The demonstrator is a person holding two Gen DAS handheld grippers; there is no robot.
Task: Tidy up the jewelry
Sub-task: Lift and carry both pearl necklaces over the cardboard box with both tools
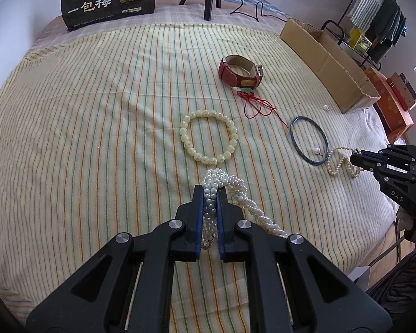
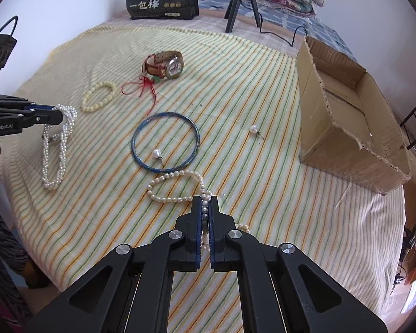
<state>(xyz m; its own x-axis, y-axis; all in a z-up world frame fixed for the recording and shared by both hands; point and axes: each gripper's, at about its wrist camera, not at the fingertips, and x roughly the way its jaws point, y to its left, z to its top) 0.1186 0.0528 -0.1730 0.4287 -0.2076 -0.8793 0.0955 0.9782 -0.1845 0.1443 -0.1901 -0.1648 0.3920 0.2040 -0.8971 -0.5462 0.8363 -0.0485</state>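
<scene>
A striped bed [image 1: 97, 111] holds scattered jewelry beside a cardboard box [image 2: 346, 116], which looks empty, so sorting has barely begun. The left tool [image 1: 210, 191] is clamped on a twisted pearl rope [image 1: 252, 205]; the right tool [image 2: 207, 198] is clamped on a thin pearl strand [image 2: 174, 177]. Watch [image 2: 166, 63], bangle [image 2: 191, 127], bead bracelet [image 1: 208, 136] and earrings remain.

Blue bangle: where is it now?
The blue bangle lies flat mid-cloth in the right wrist view, ringing one pearl earring, just beyond the pearl strand.
</scene>
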